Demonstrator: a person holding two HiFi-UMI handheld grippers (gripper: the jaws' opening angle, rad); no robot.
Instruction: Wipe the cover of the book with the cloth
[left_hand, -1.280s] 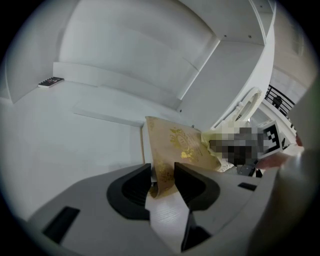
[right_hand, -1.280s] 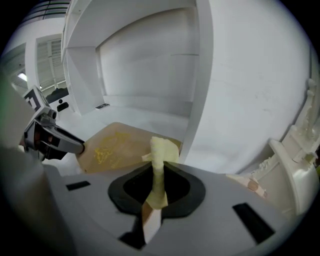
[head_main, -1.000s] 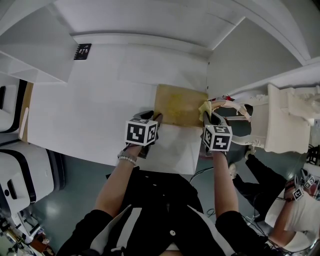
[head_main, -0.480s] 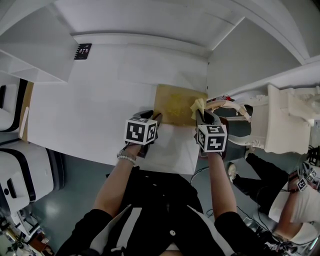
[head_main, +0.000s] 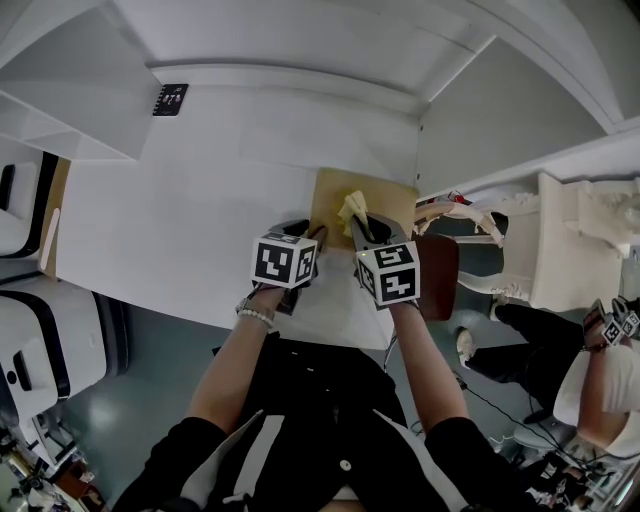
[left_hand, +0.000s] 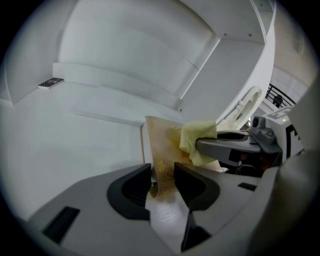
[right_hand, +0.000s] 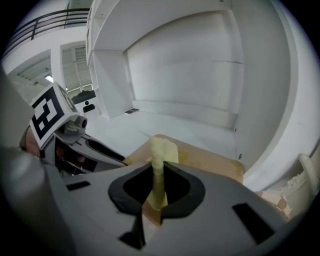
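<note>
Left hand-held gripper (left_hand: 162, 182) is pinched shut on the near-left edge of the tan book cover (head_main: 385, 205). Right hand-held gripper (right_hand: 157, 187) is clamped on the yellow cloth (right_hand: 161, 152), which rests on the cover just beside the left one. The book lies at the near right corner of the white worktop (head_main: 220, 190).

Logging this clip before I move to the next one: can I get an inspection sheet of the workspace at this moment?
Surface: white table.
Job's things: tan-covered book at the table's right edge; yellow cloth over its cover.
Clutter: small dark card at the far left corner.
Grippers: left gripper shut on the book's near edge; right gripper shut on the cloth.
Cables: nothing seen on the table.
Surroundings: white carved furniture and another person to the right.
</note>
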